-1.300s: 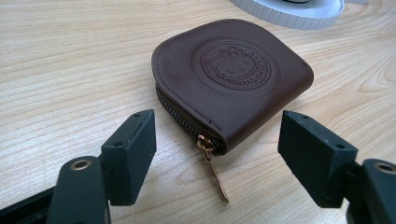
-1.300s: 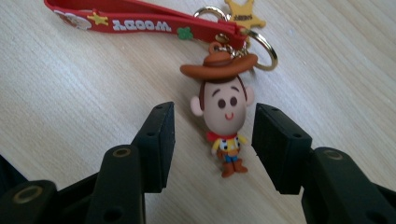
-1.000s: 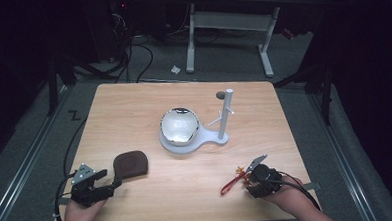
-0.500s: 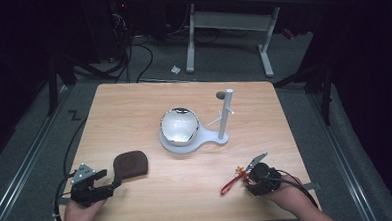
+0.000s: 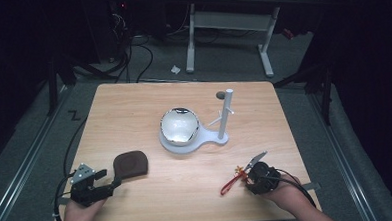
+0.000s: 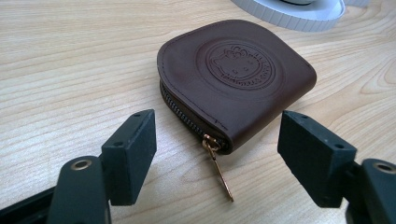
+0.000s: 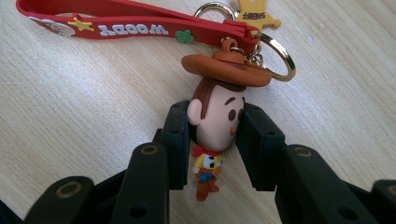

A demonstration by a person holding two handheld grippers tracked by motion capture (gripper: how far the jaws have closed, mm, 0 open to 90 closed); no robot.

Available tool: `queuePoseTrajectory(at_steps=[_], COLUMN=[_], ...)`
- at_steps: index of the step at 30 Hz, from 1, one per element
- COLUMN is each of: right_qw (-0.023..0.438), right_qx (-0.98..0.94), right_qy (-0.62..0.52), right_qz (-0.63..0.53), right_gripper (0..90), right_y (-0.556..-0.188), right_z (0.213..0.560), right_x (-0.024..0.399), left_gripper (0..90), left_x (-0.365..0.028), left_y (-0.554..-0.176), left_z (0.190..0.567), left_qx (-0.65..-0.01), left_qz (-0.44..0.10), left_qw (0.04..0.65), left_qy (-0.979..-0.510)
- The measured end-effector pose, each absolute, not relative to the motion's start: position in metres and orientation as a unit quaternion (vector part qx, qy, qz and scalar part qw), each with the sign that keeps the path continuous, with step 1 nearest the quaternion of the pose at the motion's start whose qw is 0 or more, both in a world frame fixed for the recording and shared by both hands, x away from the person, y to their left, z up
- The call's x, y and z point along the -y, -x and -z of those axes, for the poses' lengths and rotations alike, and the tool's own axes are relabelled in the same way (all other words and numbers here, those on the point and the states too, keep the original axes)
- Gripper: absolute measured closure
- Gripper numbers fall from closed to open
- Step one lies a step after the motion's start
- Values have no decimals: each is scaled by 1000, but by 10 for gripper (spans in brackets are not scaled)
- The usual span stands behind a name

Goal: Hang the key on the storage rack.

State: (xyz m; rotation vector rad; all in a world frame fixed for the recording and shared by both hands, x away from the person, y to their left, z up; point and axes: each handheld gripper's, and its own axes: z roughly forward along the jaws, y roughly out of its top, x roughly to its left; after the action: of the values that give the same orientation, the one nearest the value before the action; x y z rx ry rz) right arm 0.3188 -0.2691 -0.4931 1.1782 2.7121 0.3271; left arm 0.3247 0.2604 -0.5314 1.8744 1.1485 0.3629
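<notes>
Your right hand-held gripper has just been closing, and its two black jaws now press on either side of the head of the cowboy figure keychain, one pad at the ear, the other at the cheek. The figure's little body hangs down between the jaws, and its brown hat sticks out above them. From the hat, a gold ring links to a red strap printed with white letters and to a yellow star charm; strap and charm lie flat on the wood. In the high view you see this gripper at the near right of the surface, with the strap trailing toward its left.

Your left hand-held gripper stands wide open and holds nothing. The brown zip pouch lies flat just ahead of it, the rounded leather face up with a round embossed emblem, and the gold zip pull rests on the wood between the two jaws without touching either. In the high view the pouch sits at the near left, just beyond that gripper.

In the middle of the surface stands a white stand with an upright post, its round base carrying a shiny domed thing. It is well apart from both grippers.
</notes>
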Motion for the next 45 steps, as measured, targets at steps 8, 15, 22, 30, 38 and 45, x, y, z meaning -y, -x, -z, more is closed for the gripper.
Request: queuePoseTrajectory(at_steps=[8,15,22,30,38,45], right_qw=[79,73,63,68,68,66], right_qx=[-906,-900,-896,-893,-894,-894], right_qy=[-403,-416,-425,-428,-426,-426], right_qz=[-106,-108,-111,-117,-117,-119], right_gripper=[661,661,662,662,662,662], right_y=[-320,-321,-320,-320,-322,-325], right_z=[488,475,461,443,426,406], right_x=[270,278,285,292,292,291], left_gripper=[285,285,285,285,284,283], left_x=[-260,-260,-260,-260,-259,-260], left_y=[-324,-324,-324,-323,-323,-324], left_z=[531,531,531,531,531,531], left_qx=[-463,-464,-464,-463,-462,-461], left_qz=[-148,-148,-148,-148,-148,-150], left_qw=[442,442,443,444,445,447], left_qy=[-754,-753,-753,-752,-752,-752])
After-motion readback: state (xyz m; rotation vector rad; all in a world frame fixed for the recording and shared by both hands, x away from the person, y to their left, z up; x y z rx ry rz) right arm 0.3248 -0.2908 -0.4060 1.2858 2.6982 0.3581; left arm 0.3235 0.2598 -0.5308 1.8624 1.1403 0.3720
